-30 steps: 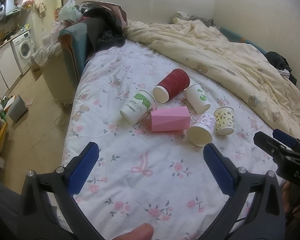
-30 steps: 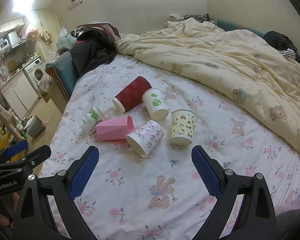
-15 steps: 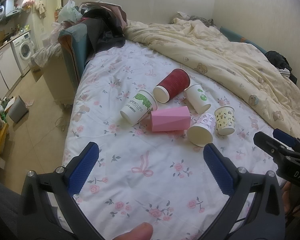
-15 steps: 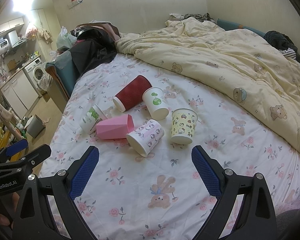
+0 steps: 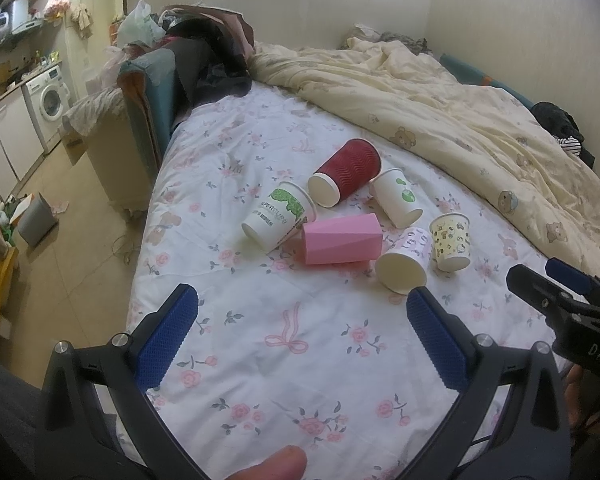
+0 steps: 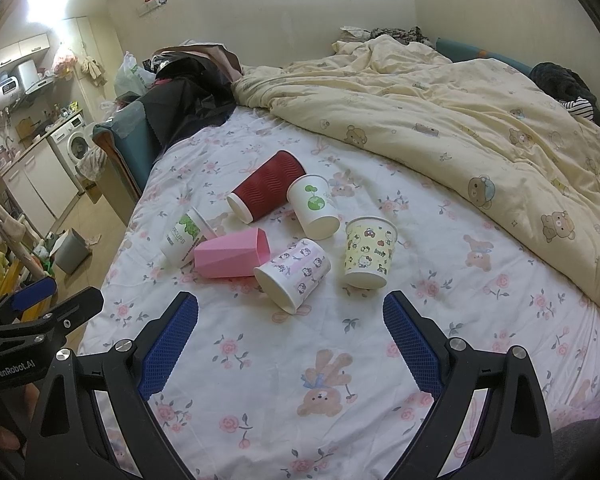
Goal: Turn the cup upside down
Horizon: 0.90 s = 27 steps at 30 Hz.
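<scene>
Several paper cups lie in a cluster on the floral bed sheet (image 6: 260, 360). A yellow cartoon cup (image 6: 368, 252) (image 5: 451, 242) stands with its wide rim up. On their sides lie a purple-print cup (image 6: 292, 274) (image 5: 406, 260), a pink faceted cup (image 6: 232, 258) (image 5: 342, 239), a dark red ribbed cup (image 6: 266, 186) (image 5: 346, 176), a white cup with a green sprout (image 6: 314, 206) (image 5: 398, 198) and a white cup with green lettering (image 6: 182, 236) (image 5: 278, 216). My right gripper (image 6: 290, 344) and my left gripper (image 5: 300, 340) are open and empty, both short of the cups.
A rumpled cream duvet (image 6: 460, 120) covers the bed's far and right side. Dark clothes (image 6: 192, 92) are piled on a teal chair at the far left corner. The bed's left edge drops to a tiled floor with a grey bin (image 5: 38, 222) and a washing machine (image 5: 50, 100).
</scene>
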### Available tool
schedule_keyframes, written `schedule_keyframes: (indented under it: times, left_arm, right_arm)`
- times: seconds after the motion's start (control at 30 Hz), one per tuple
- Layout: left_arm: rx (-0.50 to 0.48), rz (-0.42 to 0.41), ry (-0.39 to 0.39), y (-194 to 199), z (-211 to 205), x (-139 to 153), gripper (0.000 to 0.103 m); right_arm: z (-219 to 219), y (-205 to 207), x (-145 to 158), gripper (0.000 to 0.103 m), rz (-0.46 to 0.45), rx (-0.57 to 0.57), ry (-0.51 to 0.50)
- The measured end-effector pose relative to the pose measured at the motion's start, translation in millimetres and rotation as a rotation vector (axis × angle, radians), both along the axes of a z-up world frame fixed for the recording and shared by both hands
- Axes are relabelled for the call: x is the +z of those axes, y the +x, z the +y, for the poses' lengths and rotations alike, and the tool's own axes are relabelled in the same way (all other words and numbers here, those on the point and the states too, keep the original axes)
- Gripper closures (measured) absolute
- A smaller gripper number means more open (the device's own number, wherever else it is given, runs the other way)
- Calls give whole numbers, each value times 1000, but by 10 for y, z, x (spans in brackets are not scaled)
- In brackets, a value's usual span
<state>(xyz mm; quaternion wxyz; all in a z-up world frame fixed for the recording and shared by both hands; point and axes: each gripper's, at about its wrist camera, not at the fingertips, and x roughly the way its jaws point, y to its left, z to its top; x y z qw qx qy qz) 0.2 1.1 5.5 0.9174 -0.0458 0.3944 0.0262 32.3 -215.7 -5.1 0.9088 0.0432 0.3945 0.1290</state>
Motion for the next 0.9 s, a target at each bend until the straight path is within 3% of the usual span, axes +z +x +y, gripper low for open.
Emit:
schedule_keyframes:
  times: [0.43,0.7,0.9]
  left_arm:
    - [4,24,-2,8,83,75,0]
    - [22,4,19,322,189,306,0]
    - [30,47,4,701,318,263,0]
  right_arm:
    - [-1,44,-16,7,55,-4,9]
    - [59,332,206,7,34,18,14]
    - [193,732,268,7,39,41,25]
